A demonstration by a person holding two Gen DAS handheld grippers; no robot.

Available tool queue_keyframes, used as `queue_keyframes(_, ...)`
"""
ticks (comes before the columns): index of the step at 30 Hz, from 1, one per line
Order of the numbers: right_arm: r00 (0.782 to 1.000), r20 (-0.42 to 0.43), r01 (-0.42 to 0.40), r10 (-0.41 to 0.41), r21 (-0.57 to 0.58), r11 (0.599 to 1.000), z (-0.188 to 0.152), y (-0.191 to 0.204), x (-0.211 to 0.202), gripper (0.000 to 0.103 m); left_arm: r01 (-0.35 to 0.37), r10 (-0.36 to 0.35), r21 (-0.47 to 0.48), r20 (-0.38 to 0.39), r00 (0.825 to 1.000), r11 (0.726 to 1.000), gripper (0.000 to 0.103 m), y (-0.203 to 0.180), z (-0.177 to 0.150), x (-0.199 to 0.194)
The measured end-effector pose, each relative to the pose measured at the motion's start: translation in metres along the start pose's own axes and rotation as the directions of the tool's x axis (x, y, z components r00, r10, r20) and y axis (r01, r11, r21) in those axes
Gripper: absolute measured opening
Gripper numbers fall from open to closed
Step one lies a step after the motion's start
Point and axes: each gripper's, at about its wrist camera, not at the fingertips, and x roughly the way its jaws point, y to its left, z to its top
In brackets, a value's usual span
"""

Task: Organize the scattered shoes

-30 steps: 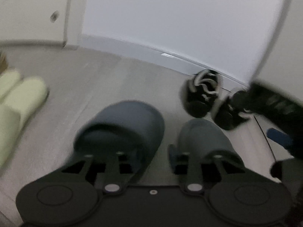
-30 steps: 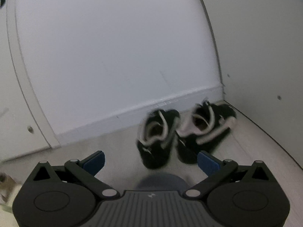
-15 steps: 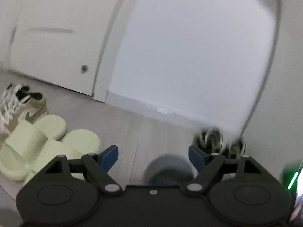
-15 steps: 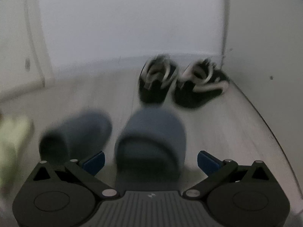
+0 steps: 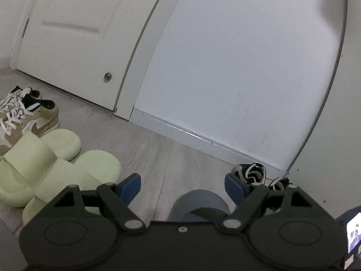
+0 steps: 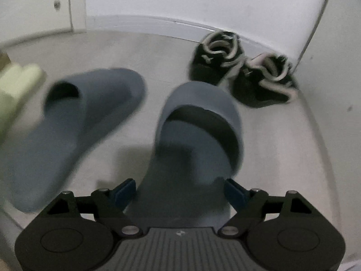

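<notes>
Right gripper (image 6: pixel 180 192) fingers spread wide apart, either side of the heel of a blue-grey slide (image 6: pixel 196 135) lying on the grey floor (image 6: pixel 282 158), toe toward the wall; whether the pads touch it, cannot tell. Its mate (image 6: pixel 74 124) lies just left, angled, blurred; black-and-white sneakers (image 6: pixel 241 76) sit side by side in the corner beyond. Left gripper (image 5: pixel 182 187) fingers also wide apart and empty above the floor, pale green slides (image 5: pixel 56 169) and tan sneakers (image 5: pixel 27 117) to its left.

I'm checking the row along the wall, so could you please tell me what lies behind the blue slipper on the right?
Behind the blue slipper sit two black shoes by the baseboard. Its heel is hidden under the right tongs.
</notes>
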Motion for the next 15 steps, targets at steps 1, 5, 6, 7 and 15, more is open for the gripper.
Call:
queue_keyframes(1, 0.999, -0.005, 0.052, -0.052, -0.035, 0.998, 0.001, -0.001, 0.0, 0.085, 0.0, 0.0, 0.006, -0.002, 1.0, 1.0, 0.082, -0.001, 0.0, 0.0)
queue_keyframes(5, 0.979, 0.006, 0.202, -0.202, -0.066, 0.977, 0.001, -0.012, -0.004, 0.085, -0.002, 0.002, 0.014, -0.006, 1.0, 1.0, 0.082, -0.003, 0.0, 0.0)
queue_keyframes(6, 0.986, 0.044, 0.158, -0.159, 0.013, 0.987, 0.002, -0.021, -0.012, 0.085, 0.001, -0.001, 0.014, -0.005, 1.0, 1.0, 0.082, -0.002, 0.0, 0.0)
queue_keyframes(7, 0.992, 0.086, 0.09, -0.097, 0.083, 0.992, 0.003, -0.028, -0.019, 0.085, 0.002, -0.002, 0.014, -0.006, 1.0, 1.0, 0.082, -0.002, 0.0, -0.001)
queue_keyframes(15, 0.962, 0.24, -0.212, 0.13, 0.358, 0.909, 0.017, -0.04, -0.01, 0.054, -0.014, 0.016, 0.054, -0.042, 0.999, 0.998, 0.082, -0.006, -0.004, 0.004)
